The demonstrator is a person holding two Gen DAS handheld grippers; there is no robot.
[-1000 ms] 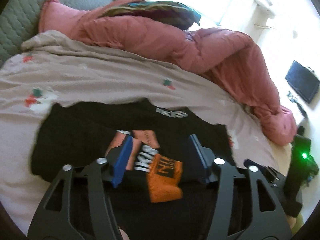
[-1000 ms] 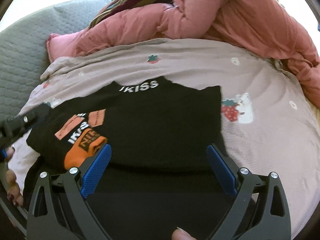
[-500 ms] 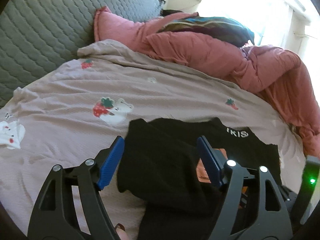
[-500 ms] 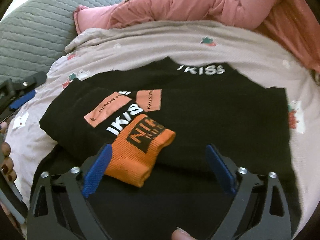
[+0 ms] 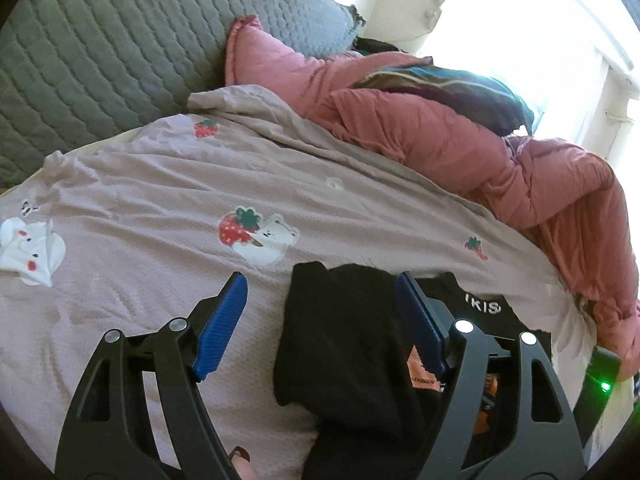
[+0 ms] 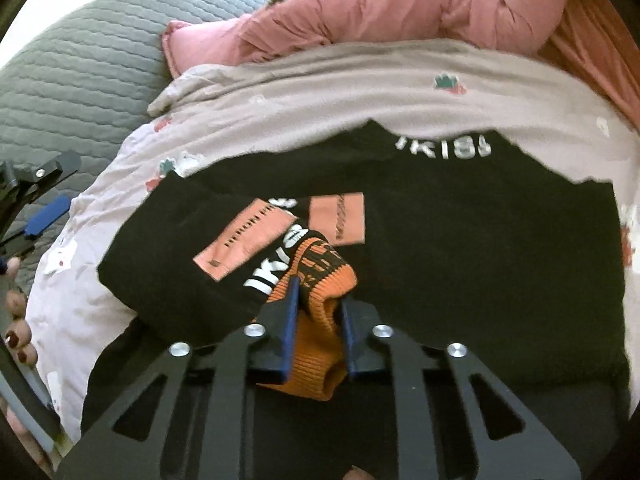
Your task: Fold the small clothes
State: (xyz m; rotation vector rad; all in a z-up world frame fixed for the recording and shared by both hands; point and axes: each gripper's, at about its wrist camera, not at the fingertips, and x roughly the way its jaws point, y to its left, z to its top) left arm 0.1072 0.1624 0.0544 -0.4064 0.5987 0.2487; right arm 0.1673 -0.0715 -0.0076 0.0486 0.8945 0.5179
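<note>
A small black top point(image 6: 480, 240) with white "IKISS" lettering and pink patches lies flat on the bed, one sleeve folded across its front. My right gripper point(image 6: 318, 292) is closing, and its blue pads press on the sleeve's orange cuff point(image 6: 316, 356). In the left wrist view my left gripper point(image 5: 320, 284) stands open above the black top point(image 5: 344, 344), whose folded left edge lies between the fingers untouched. The left gripper's blue pad point(image 6: 48, 214) also shows at the left edge of the right wrist view.
The top rests on a mauve sheet point(image 5: 160, 208) printed with strawberries. A bunched pink duvet point(image 5: 440, 132) and a striped pillow point(image 5: 440, 88) lie behind it. A grey quilted headboard point(image 5: 100, 60) rises at the back left. A hand point(image 6: 18, 332) holds the left gripper.
The right gripper's jaws came together onto the orange cuff. The left gripper moved left off the sleeve to the top's left edge and stands a little wider.
</note>
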